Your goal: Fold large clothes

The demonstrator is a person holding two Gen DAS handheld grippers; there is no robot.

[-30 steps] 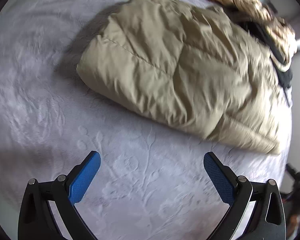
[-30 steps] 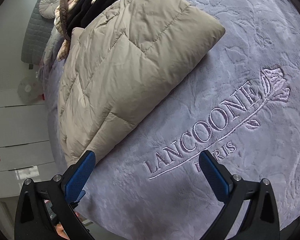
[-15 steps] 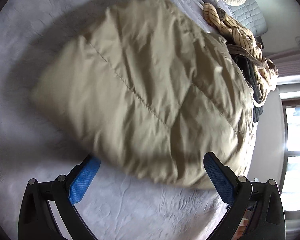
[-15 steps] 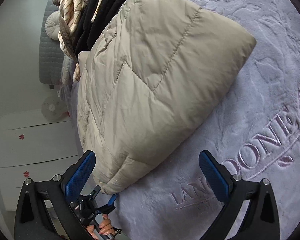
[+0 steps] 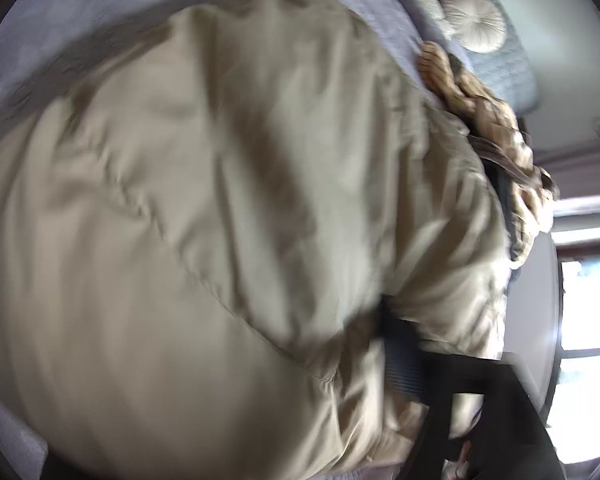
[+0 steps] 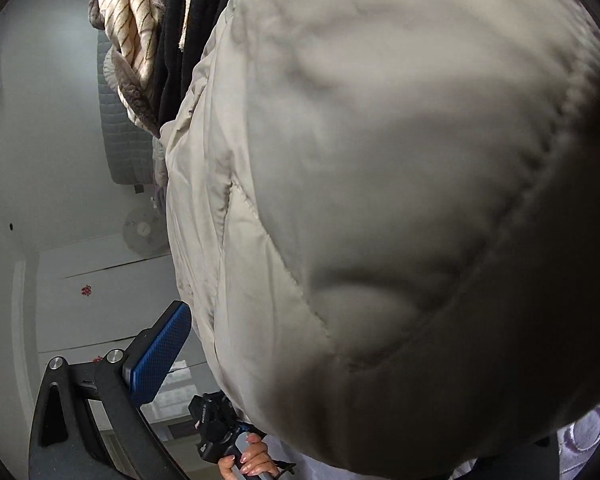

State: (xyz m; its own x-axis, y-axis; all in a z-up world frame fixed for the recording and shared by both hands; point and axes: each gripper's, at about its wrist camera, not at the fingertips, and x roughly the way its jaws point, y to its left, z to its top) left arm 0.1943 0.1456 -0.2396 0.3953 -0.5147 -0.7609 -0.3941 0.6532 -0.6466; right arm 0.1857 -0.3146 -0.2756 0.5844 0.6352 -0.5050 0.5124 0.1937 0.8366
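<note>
A folded beige quilted puffer jacket (image 5: pixel 220 220) lies on the grey bed and fills most of the left wrist view, which is blurred. My left gripper is pushed against it: only the right finger (image 5: pixel 404 364) shows, the other is hidden under the fabric. In the right wrist view the same jacket (image 6: pixel 380 200) bulges over the lens. My right gripper's left finger (image 6: pixel 160 356) with its blue pad shows beside the jacket's edge; the right finger is hidden behind the cloth.
A pile of striped and black clothes (image 6: pixel 152 32) lies beyond the jacket. A round cushion (image 5: pixel 474 20) sits at the bed's head. A hand holding the other gripper (image 6: pixel 240 452) shows below the jacket. A window (image 5: pixel 588 320) is at right.
Both grippers have moved in close to the jacket from opposite sides. It now fills both views and covers one finger of each gripper.
</note>
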